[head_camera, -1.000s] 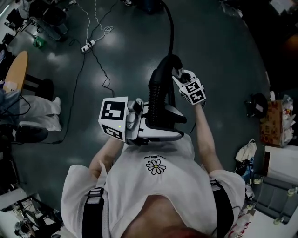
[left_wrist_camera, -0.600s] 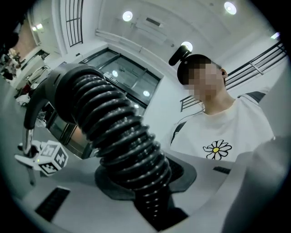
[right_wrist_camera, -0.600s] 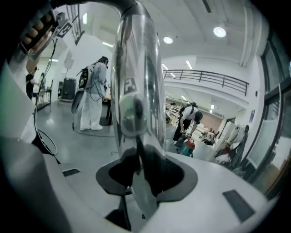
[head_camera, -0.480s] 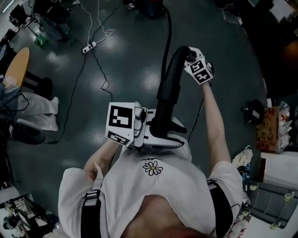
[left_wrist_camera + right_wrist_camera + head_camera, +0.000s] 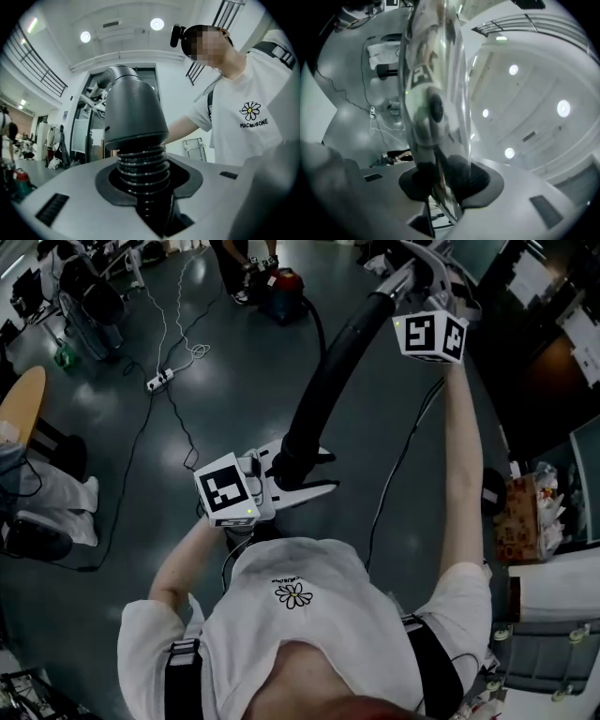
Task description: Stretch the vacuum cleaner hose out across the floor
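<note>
Left tool point(image 5: 307, 479) clamped on hose point(image 5: 328, 381), right tool point(image 5: 419, 287) clamped on its raised metal tube point(image 5: 436, 70)

This is looking like a large lab or workshop hall rather than a home; a dark, glossy floor point(image 5: 244, 371) is spreading wide and catching the glare of the lamps; white cables point(image 5: 178, 315) are trailing loose across it to a power strip point(image 5: 156, 382); a dark office chair point(image 5: 89, 296) is standing among equipment at the far edge; a cardboard box point(image 5: 520, 517) and a grey metal frame point(image 5: 548, 662) are crowding one side; overhead, round recessed lights point(image 5: 157, 23) are shining from a high white ceiling point(image 5: 122, 42), and railings point(image 5: 40, 70) are running along what seems to be an upper gallery; a seated person's legs point(image 5: 56, 488) are showing at the edge, and another person point(image 5: 239, 263) is standing farther off.
</note>
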The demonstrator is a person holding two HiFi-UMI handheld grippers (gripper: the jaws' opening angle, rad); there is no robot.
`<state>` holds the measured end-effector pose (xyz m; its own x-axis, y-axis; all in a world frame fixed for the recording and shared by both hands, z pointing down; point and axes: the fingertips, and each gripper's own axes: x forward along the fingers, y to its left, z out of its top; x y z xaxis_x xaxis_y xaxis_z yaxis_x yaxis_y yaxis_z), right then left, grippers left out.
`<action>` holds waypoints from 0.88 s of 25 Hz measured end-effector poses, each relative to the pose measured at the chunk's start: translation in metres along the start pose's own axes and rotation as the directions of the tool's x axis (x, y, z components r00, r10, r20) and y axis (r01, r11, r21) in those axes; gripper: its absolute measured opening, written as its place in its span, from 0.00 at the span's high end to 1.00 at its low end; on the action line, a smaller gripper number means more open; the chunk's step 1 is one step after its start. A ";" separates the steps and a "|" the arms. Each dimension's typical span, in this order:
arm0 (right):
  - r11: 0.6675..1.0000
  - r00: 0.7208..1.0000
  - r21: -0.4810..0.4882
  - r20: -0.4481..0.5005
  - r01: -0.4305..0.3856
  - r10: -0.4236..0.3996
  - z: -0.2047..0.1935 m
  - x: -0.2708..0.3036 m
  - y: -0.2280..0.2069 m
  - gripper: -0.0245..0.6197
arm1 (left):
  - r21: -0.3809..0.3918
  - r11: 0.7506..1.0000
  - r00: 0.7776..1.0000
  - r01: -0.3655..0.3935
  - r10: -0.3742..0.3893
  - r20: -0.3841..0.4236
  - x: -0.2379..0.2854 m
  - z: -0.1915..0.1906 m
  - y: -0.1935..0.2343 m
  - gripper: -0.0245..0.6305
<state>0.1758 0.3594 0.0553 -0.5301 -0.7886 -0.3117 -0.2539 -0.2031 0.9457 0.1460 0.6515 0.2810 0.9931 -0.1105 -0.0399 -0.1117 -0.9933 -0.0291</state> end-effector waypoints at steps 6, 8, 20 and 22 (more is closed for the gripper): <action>0.969 0.992 -0.214 0.063 0.120 -0.109 0.038 -0.037 -0.064 0.73 | 0.016 0.997 0.997 0.080 -0.080 0.008 -0.024 0.029 -0.005 0.75; 0.966 0.986 -0.205 0.071 0.160 -0.148 0.045 -0.053 -0.081 0.73 | 0.088 0.992 0.995 0.092 -0.090 -0.034 -0.032 0.032 -0.009 0.75; 0.937 0.951 -0.270 -0.151 0.223 -0.270 -0.028 -0.168 -0.120 0.73 | 0.186 0.902 0.900 0.389 -0.329 -0.286 0.056 -0.003 -0.084 0.66; 0.944 0.945 -0.244 -0.183 0.224 -0.271 -0.042 -0.179 -0.125 0.73 | 0.172 0.859 0.847 0.482 -0.406 -0.343 0.084 -0.016 -0.102 0.66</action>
<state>0.3369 0.5017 -0.0031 -0.2837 -0.7964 -0.5342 -0.1610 -0.5096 0.8452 0.2410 0.7435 0.2963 0.8992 0.2983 0.3201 0.3760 -0.9010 -0.2163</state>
